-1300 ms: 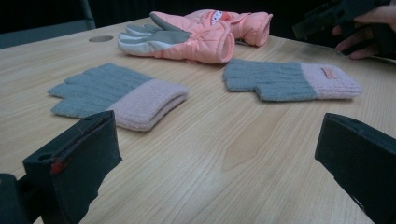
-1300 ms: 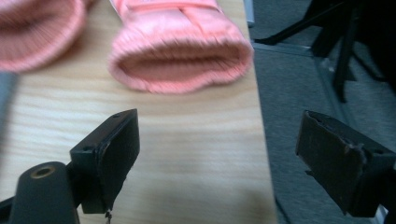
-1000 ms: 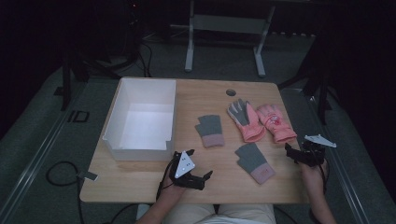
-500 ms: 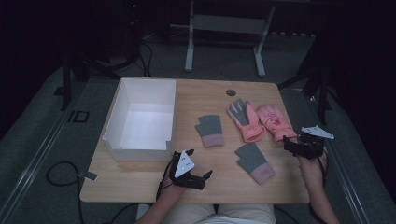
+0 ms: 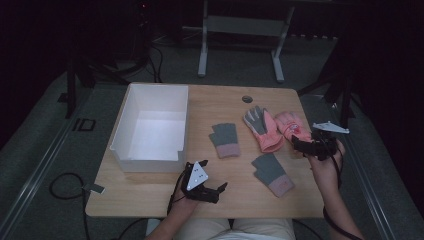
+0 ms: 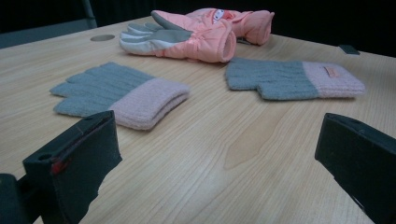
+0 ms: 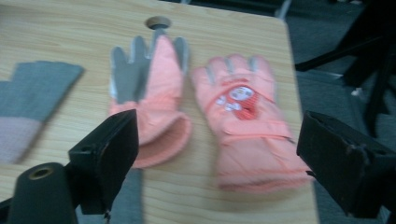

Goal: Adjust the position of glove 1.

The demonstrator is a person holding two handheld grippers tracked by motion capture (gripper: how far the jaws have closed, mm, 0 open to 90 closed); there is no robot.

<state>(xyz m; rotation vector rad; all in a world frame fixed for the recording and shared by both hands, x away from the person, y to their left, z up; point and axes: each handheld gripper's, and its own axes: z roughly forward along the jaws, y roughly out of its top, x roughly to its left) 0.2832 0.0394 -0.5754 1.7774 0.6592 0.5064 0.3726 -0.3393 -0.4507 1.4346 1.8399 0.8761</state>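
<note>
Since 1 s ago my right gripper (image 5: 309,148) has slid fwd to the pink ski gloves; left gripper (image 5: 212,190) hasn't budged.

Near to far: left tongs rest low at the table's (image 5: 165,195) near edge, jaws wide apart, nothing in them, facing the near knit mitt (image 6: 122,95). Right tongs also gape, empty, straddling the cuff of the pink glove w/ badge (image 7: 246,123); its partner, the pink glove, palm up (image 7: 147,93), lies just beside it, cuffs apart. Beyond, left: white bin (image 5: 152,129). To do this well, I judge: drop jaws over one cuff only, bite deep into the padding, lift clear before swinging to the bin.
</note>
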